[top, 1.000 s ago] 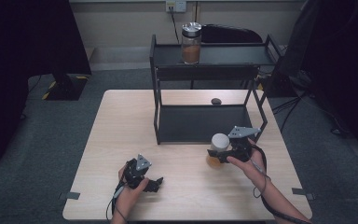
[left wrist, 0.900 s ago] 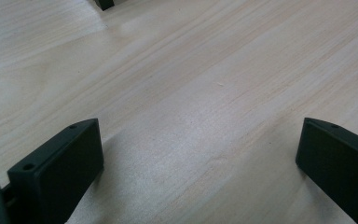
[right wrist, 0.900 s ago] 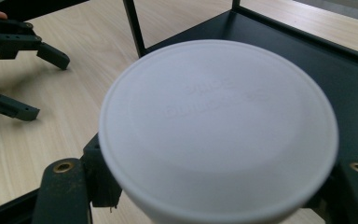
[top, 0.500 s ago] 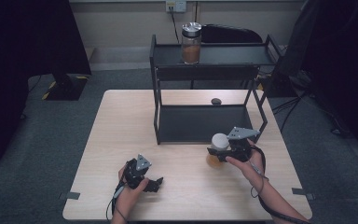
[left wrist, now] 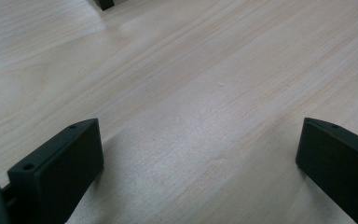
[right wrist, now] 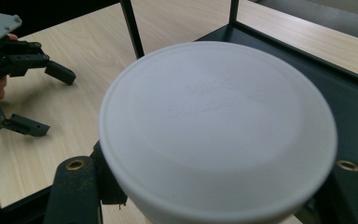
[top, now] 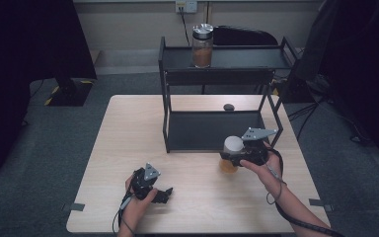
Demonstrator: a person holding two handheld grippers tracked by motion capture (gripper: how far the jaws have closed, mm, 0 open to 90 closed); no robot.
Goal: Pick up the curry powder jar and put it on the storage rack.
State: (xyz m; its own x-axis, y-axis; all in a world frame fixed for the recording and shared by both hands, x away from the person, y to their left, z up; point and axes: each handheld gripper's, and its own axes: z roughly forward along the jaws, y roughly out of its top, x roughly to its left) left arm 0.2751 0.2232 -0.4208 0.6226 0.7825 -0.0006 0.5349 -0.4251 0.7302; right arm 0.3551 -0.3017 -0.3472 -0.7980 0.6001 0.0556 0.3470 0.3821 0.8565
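The right gripper (top: 238, 157) clamps a jar (top: 231, 157) with a round, smooth white lid (right wrist: 216, 126) and amber contents, its black jaws pressed to either side just under the lid rim. In the high view the jar stands upright on the pale wood-grain table (top: 128, 133), directly ahead of the person's right hand (top: 262, 165) and just in front of the black metal rack (top: 212, 129). A grey three-cornered plate tops this gripper.

The rack's flat lower shelf lies immediately beyond the held jar; thin square posts rise from its corners to an upper shelf. On that upper shelf, well beyond the gripper, stands a glass jar (top: 202, 45) with a silvery lid and brown filling. A small dark pebble-like object (top: 228, 106) rests on the table behind the rack.

The left gripper (top: 159, 193) sits low over the table's near edge, well apart from the jar, its blocky matte-black jaws spread wide with bare wood between them. In the right gripper view it appears beyond and to the left of the lid, jaws splayed.
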